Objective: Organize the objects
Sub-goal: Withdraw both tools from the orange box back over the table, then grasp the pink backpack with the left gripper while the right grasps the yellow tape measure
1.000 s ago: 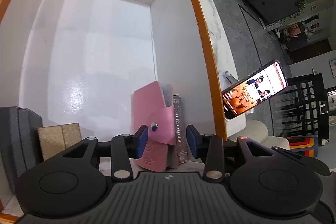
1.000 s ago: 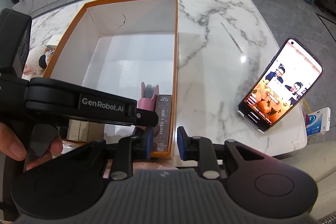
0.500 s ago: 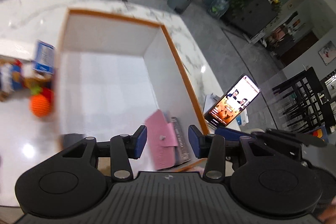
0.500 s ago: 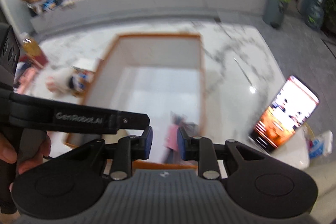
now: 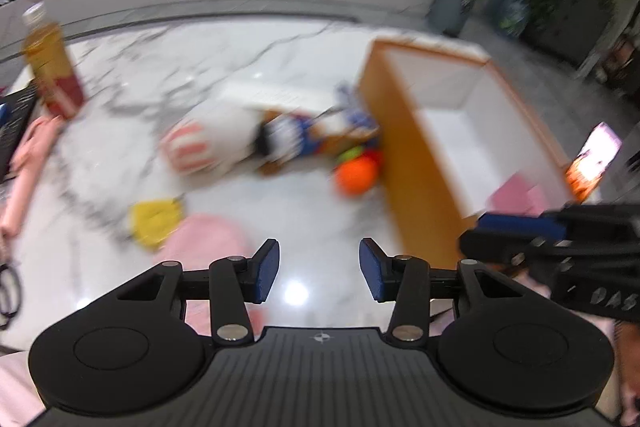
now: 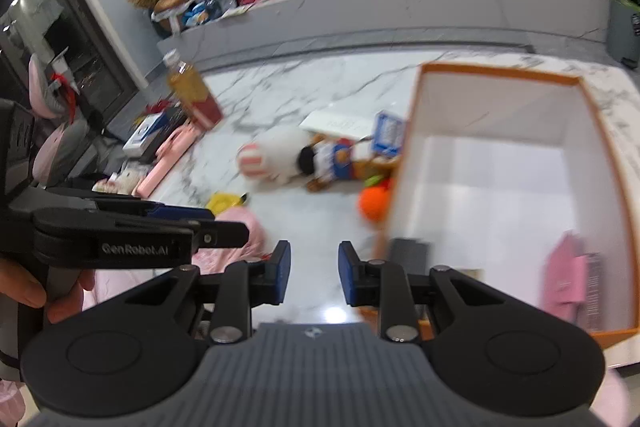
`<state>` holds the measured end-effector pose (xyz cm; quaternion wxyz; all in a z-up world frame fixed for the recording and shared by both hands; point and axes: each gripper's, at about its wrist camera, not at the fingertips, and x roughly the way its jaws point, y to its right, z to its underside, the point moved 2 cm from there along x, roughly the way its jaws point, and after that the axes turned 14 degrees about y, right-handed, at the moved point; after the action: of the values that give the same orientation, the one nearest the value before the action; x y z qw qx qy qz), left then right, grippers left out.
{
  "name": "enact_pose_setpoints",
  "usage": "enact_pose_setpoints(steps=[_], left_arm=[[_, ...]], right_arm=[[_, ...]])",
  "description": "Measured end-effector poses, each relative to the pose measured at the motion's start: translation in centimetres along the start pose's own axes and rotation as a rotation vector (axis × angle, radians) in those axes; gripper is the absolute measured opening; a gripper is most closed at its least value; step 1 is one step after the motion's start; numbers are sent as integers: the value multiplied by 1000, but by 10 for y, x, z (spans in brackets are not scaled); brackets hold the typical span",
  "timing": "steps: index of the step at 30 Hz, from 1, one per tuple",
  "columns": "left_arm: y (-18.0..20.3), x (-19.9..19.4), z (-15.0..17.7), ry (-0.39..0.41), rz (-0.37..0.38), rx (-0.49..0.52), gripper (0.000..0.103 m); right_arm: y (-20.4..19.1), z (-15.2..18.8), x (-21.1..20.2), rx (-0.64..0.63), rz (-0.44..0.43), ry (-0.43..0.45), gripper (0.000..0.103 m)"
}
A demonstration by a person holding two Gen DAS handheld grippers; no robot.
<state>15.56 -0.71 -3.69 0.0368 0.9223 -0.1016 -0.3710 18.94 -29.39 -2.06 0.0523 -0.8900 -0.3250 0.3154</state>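
An orange-rimmed box with white walls (image 5: 416,147) (image 6: 500,131) stands on the marble table. A pink card wallet (image 6: 564,279) (image 5: 516,195) leans inside it at the near right, beside a grey photo-card pack (image 6: 592,287). My left gripper (image 5: 318,273) is open and empty above bare marble left of the box. My right gripper (image 6: 310,277) is open and empty by the box's near left corner. Loose items lie left of the box: an orange ball (image 5: 356,175) (image 6: 374,205), a plush toy (image 5: 224,143) (image 6: 288,159), a yellow item (image 5: 154,219) and a pink soft item (image 5: 208,239).
A drink bottle with a red label (image 5: 52,67) (image 6: 192,91) stands at the far left. A long pink object (image 6: 168,157) lies at the table's left edge. A lit phone (image 5: 592,159) leans right of the box. A white flat box (image 6: 340,123) lies behind the plush.
Both grippers have drawn back up out of the box and swung left. The pink wallet stays in the box, released. The views are motion-blurred.
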Motion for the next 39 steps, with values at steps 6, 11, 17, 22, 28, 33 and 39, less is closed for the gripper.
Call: enact_pose_setpoints(steps=[6, 11, 17, 22, 28, 33, 39], left_arm=[[-28, 25, 36, -63, -89, 76, 55], [-27, 43, 55, -84, -131, 151, 56], [-22, 60, 63, -74, -180, 220, 60], [-30, 61, 66, -55, -186, 223, 35], [-53, 22, 50, 40, -116, 81, 17], [-94, -17, 27, 135, -87, -116, 15], [-150, -17, 12, 158, -162, -238, 15]], right_arm=[[-26, 24, 45, 9, -9, -68, 28], [-33, 35, 74, -3, 15, -130, 28], [-29, 35, 89, -22, 49, -160, 28], [-28, 35, 100, -35, 54, -176, 29], [-36, 32, 112, -46, 34, -167, 34], [-48, 24, 124, -40, -14, -143, 37], [-83, 23, 159, -77, -86, -152, 55]])
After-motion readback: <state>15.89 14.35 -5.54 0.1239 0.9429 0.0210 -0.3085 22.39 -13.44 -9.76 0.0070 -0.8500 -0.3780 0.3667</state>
